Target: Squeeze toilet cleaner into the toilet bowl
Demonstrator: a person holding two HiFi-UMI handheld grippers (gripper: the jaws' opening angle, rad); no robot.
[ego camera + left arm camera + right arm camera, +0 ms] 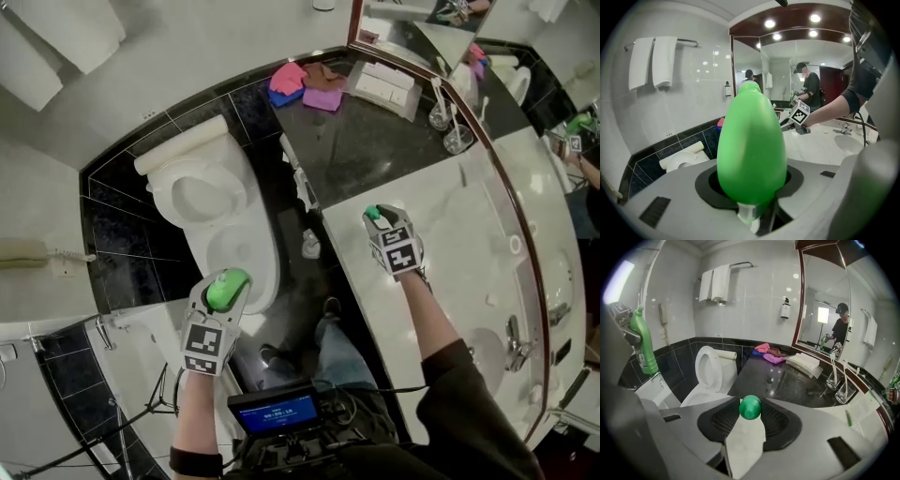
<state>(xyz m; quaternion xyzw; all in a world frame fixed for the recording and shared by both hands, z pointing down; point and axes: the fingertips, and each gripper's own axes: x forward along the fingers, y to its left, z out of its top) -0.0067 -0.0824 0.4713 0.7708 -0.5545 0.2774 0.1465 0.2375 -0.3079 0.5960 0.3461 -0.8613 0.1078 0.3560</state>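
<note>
Coverage differs between the cameras. Only the head view lays out both tools at once. It puts the left gripper (pixel 223 292) at 8 o'clock near the front of the toilet (pixel 253 220), and the right gripper (pixel 380 220) at 3 o'clock above the pale countertop (pixel 469 234). I cannot read the jaws from up there, though.

The left gripper view gives me that tool's jaws. They are partly spread and clamped on the green toilet cleaner bottle (pixel 751 140), which fills the middle of the frame. I cannot tell from there whether its tip is capped.

The right gripper view shows what neither other camera makes clear: a small green cap (pixel 750 407) pinched between that tool's jaws, which sit part-way apart around it. From there I also see the whole bottle in profile at 9 o'clock, neck uppermost. The toilet has its seat raised against the wall and its bowl open.
</note>
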